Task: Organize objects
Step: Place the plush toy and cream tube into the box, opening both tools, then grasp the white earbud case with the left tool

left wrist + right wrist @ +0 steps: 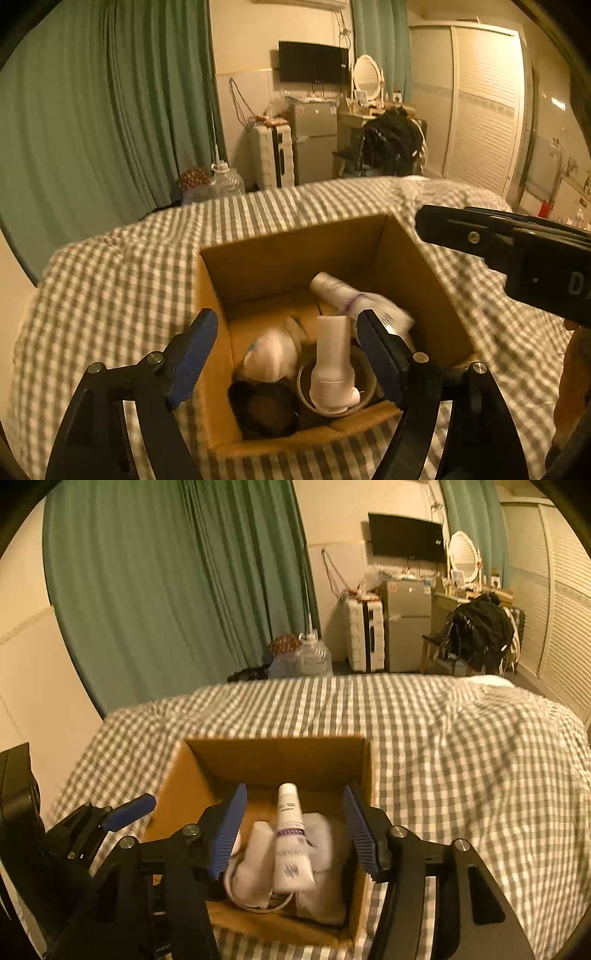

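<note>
We've got the checked bed (443,746) with the cardboard box (273,757) on it, and the white tube (291,845) and bottle (332,365) already lie inside. Both grippers, left (286,354) and right (295,830), hover above, fingers apart, holding nothing. Looks like we're between drops, so next is probably finding another loose item.

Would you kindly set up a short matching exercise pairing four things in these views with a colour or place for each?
Things:
1. cardboard box
2. white tube with purple band
3. curtain
4. television

Descriptions:
A. green, hanging at the far side of the room
B. lying inside the box, cap pointing away from the right wrist camera
C. open-topped, sitting on the checked bedspread
D. dark screen mounted on the wall

Pairs: 1-C, 2-B, 3-A, 4-D
</note>
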`<state>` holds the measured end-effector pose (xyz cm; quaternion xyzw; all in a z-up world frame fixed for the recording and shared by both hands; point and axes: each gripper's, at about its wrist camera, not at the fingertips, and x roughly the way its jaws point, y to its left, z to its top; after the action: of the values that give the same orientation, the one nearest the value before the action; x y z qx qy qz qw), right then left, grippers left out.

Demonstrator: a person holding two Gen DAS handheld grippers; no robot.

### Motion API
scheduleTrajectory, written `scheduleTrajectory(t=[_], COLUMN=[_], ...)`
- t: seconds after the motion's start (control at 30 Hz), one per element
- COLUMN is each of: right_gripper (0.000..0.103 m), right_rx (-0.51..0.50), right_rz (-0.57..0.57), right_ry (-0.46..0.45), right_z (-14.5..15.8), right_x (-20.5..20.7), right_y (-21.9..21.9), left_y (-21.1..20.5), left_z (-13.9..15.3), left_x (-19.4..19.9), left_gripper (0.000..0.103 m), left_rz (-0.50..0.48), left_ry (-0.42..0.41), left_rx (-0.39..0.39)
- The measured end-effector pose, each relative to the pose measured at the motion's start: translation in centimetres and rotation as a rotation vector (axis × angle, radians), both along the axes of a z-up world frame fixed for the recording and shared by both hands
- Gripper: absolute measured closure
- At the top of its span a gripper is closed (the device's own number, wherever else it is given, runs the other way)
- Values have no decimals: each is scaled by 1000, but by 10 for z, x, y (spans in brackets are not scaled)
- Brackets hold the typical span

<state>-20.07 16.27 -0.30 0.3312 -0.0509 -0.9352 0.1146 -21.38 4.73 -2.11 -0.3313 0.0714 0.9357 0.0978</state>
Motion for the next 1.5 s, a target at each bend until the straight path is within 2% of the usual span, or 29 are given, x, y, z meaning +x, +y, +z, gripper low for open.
scheduleTrajectory(t=[0.07,0.13,0.17,0.2,0.23,0.4,0.53,0.6,0.67,0.77,0.87,0.97,1.1,1.3,1.4,1.5], right_gripper=[42,41,41,41,41,40,31,29,22,14,14,14,14,14,14,14], right_rx=[2,8,8,8,8,11,22,28,36,53,66,87,118,137,144,126], right_rz=[-7,-13,-11,-11,-12,-6,-1,11,22,33,25,24,41,73,66,58], right_ry=[24,57,70,89,113,202,250,266,275,286,287,259,191,32,-18,-67], right_z=[15,34,43,52,65,112,138,144,145,136,115,80,29,-44,-66,-83], right_x=[13,29,37,45,56,103,139,155,167,184,198,204,199,182,174,170], right_y=[2,5,6,8,9,11,9,7,5,4,4,1,-4,-8,-7,-3], left_y=[-1,-2,-3,-4,-4,-10,-17,-22,-27,-36,-52,-67,-74,-60,-48,-43], left_z=[17,38,46,58,66,108,128,132,131,120,96,62,12,-58,-82,-95], left_x=[13,29,37,48,55,95,123,134,143,154,163,168,167,170,172,175], left_gripper=[22,22,19,11,9,7,3,3,3,3,3,3,3,3,3,5], left_rz=[1,2,4,8,13,21,34,41,52,88,204,281,322,283,264,252], left_ry=[24,61,75,94,110,177,211,215,212,198,198,163,79,-80,-139,-194], left_rx=[-3,-2,-2,-1,3,22,30,40,51,70,94,102,92,49,24,34])
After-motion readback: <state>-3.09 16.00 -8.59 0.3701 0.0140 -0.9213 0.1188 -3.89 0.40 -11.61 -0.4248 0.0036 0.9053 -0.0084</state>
